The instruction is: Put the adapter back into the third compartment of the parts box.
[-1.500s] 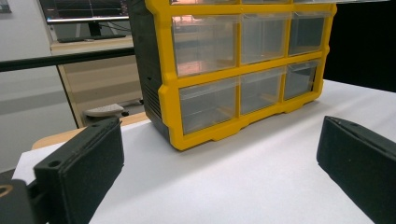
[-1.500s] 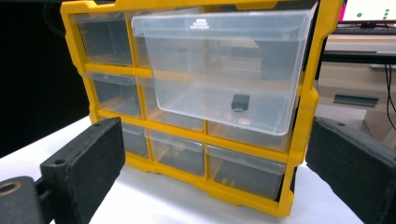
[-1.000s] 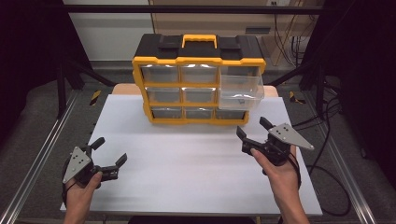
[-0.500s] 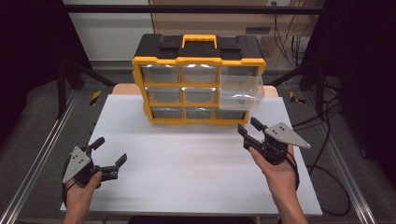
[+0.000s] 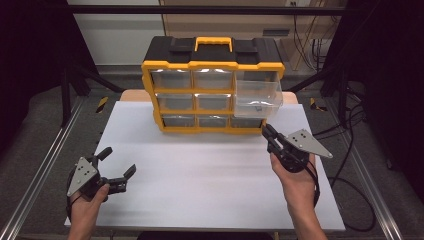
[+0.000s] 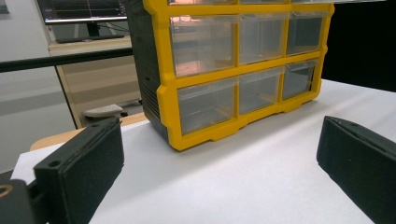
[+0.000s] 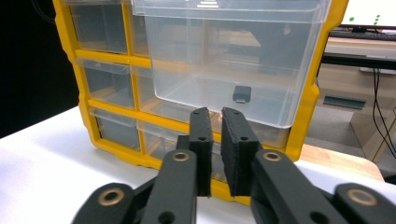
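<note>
White tabletop (image 5: 200,175): pulled-out clear drawer (image 5: 257,97) (long axis toward person) faces clenched, empty right hand-held gripper (image 5: 269,132).

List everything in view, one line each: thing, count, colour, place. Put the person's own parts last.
drawer organiser: one, yellow frame with black top, far middle of the table.
pulled-out drawer: one, clear, organiser's right column, projecting forward.
small block: one, dark, inside the pulled-out drawer.
table: one, white top.
left claw: one, black, near left, jaws apart, empty.
right claw: one, black, just before the pulled-out drawer, jaws have just been closing, nothing between them.
</note>
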Demonstrator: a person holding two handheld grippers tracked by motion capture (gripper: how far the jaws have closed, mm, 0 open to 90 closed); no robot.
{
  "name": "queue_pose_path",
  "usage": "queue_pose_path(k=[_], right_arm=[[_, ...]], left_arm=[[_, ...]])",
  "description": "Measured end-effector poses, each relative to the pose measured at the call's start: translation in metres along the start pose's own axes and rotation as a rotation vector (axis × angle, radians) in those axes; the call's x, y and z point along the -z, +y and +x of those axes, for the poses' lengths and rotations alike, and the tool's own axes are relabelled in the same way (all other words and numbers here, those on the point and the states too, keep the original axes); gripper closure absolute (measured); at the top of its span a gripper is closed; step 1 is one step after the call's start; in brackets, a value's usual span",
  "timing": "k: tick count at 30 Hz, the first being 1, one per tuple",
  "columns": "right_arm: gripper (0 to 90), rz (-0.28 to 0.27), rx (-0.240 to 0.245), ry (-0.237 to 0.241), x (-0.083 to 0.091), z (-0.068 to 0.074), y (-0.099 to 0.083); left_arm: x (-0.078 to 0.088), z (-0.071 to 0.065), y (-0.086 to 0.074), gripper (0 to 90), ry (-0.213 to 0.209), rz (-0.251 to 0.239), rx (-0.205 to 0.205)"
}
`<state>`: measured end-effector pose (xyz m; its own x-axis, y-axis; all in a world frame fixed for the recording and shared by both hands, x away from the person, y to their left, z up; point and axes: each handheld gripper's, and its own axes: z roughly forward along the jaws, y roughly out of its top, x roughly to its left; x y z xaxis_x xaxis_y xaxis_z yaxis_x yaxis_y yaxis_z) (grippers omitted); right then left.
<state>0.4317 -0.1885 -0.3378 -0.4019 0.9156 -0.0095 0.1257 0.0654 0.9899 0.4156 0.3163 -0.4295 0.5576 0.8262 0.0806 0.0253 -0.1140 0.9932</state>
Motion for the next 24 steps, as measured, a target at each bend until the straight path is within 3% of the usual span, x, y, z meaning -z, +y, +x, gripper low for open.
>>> queue_pose_path(k=[4, 24], right_arm=[[90.0, -0.007, 0.01, 0.007, 0.0, 0.001, 0.002], [90.0, -0.006, 0.032, 0.018, -0.008, 0.004, 0.014]], left_arm=[[0.0, 0.0, 0.0, 0.5, -0.001, 0.0, -0.001], [0.0, 0.001, -0.001, 0.5, 0.001, 0.001, 0.008]])
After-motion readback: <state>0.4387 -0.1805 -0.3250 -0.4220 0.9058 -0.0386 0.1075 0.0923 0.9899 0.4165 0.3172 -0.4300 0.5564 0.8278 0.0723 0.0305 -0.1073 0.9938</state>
